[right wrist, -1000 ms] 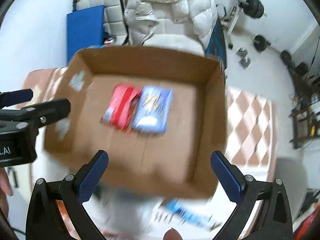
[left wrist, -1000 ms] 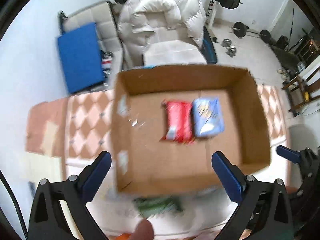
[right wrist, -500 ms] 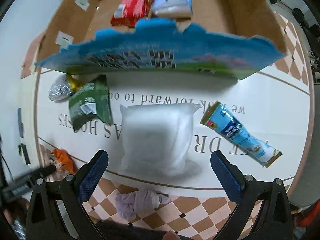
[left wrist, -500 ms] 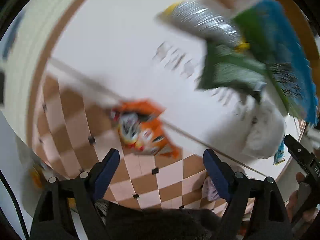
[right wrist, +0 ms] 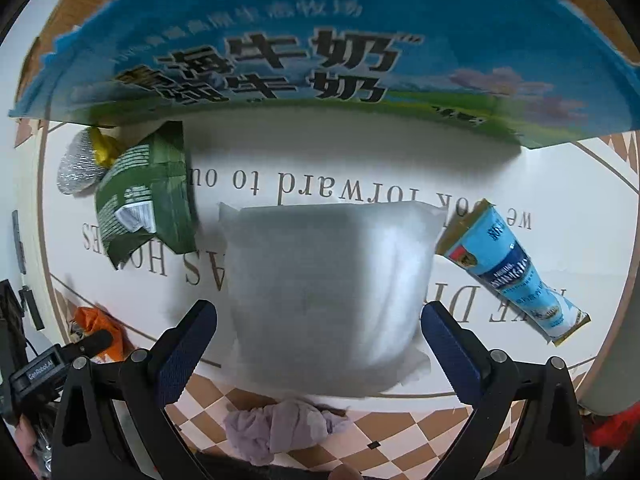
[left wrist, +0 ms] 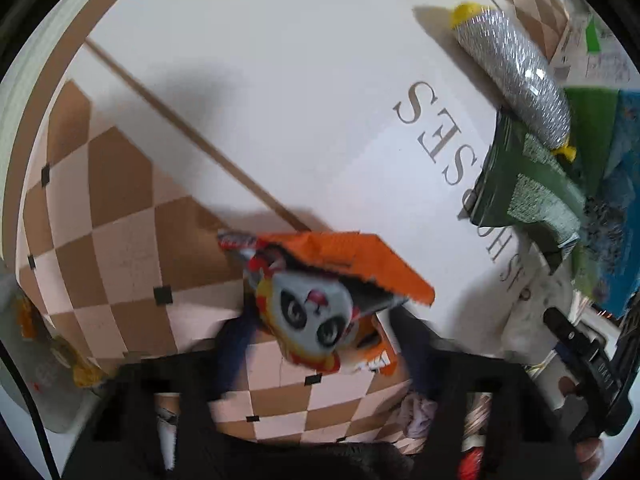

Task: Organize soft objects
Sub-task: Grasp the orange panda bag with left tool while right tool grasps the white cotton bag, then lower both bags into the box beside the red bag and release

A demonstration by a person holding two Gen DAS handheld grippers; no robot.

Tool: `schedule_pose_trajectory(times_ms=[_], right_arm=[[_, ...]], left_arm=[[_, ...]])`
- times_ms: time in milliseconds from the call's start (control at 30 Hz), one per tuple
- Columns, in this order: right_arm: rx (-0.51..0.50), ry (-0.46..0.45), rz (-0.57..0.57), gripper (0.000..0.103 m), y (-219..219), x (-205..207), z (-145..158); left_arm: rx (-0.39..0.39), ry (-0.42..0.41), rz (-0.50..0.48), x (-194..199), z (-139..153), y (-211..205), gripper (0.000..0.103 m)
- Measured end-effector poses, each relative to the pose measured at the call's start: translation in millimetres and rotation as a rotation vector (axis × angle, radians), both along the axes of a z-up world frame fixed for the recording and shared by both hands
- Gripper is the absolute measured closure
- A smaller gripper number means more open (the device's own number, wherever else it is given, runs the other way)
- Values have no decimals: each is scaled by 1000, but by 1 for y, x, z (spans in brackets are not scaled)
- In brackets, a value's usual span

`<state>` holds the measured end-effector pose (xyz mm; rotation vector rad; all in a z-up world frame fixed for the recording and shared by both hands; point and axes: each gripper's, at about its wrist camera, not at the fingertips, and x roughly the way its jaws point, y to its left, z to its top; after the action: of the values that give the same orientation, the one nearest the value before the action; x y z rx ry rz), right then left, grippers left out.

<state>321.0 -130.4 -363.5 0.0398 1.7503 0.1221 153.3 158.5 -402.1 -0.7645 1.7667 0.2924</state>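
An orange snack packet with a panda face [left wrist: 316, 300] lies on the checkered cloth. My left gripper [left wrist: 320, 332] is down over it, open, with a blurred finger on each side. My right gripper [right wrist: 320, 344] is open around the near end of a white pillow-shaped soft pack [right wrist: 328, 296] lying on the white printed mat [right wrist: 520, 184]. The orange packet and the left gripper also show at the far left of the right wrist view [right wrist: 96, 328].
A green pouch [right wrist: 148, 192], a silver roll with yellow ends [left wrist: 516, 76] and a blue stick packet [right wrist: 516, 272] lie on the mat. A blue printed box flap [right wrist: 320, 52] hangs over the far side. A lilac cloth [right wrist: 280, 428] lies near me.
Both grippers swung from above the cardboard box down to the mat. The left one has dropped over the orange packet; the right one has closed in on the white pack.
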Motion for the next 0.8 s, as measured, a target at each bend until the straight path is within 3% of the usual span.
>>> schedule_pose_trajectory(times_ms=[200, 233, 267, 433, 633, 800], right_arm=[[-23, 40, -3, 0, 3, -6, -23], [-21, 51, -8, 6, 2, -9, -26], [-25, 56, 5, 18, 0, -11, -27], [-19, 28, -3, 30, -8, -32, -11], [101, -62, -20, 30, -27, -51, 66], [171, -207, -75, 30, -56, -24, 158]], left_arm=[[113, -21, -141, 16, 10, -26, 60], [133, -24, -171, 18, 12, -34, 60], [157, -29, -203, 21, 16, -42, 61], [191, -93, -338, 35, 52, -86, 61], [135, -271, -471, 72, 141, -147, 61], [94, -381, -574, 152, 209, -160, 61]])
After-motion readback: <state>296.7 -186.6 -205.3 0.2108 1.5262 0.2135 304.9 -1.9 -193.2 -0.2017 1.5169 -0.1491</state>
